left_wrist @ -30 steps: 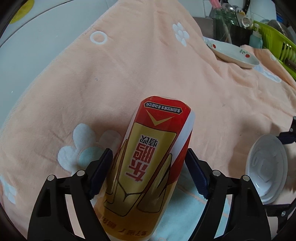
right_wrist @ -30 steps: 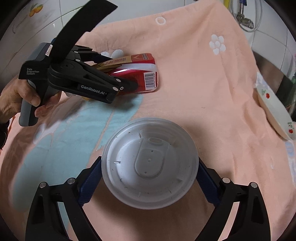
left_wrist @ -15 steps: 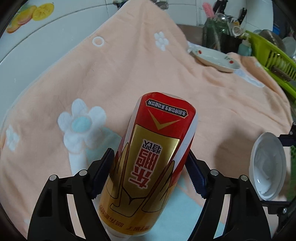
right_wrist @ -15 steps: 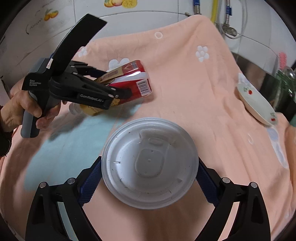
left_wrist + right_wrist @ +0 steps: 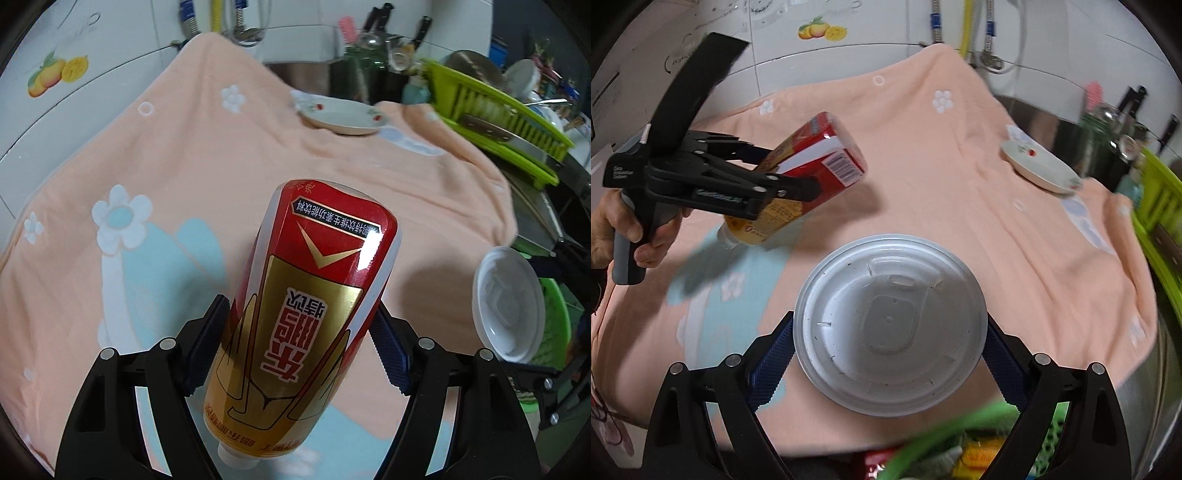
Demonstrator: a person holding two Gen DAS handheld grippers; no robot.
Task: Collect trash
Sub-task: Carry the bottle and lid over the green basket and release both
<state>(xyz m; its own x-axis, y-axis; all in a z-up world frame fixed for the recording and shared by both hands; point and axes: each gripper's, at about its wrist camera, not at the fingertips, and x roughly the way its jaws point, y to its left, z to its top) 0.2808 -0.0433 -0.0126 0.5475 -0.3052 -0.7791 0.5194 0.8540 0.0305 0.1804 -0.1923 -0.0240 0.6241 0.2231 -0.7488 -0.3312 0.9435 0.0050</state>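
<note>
Lifted off the peach flower-patterned towel (image 5: 192, 166) since a second ago, both loads carried toward its near edge. Left gripper (image 5: 295, 350) clamped on a red-and-gold labelled plastic drink bottle (image 5: 314, 310), neck end nearest the camera, base tilted up and away, clear of the cloth. Right gripper (image 5: 890, 358) clenched across a round translucent white plastic lid (image 5: 890, 325), held flat above the towel's near hem. Green basket rim (image 5: 960, 424) just below, wrappers inside. Strawberry-print white saucer (image 5: 1039, 168) well apart at far right.

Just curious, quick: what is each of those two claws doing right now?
Left gripper: closed on the bottle.
Right gripper: closed on the white lid.
</note>
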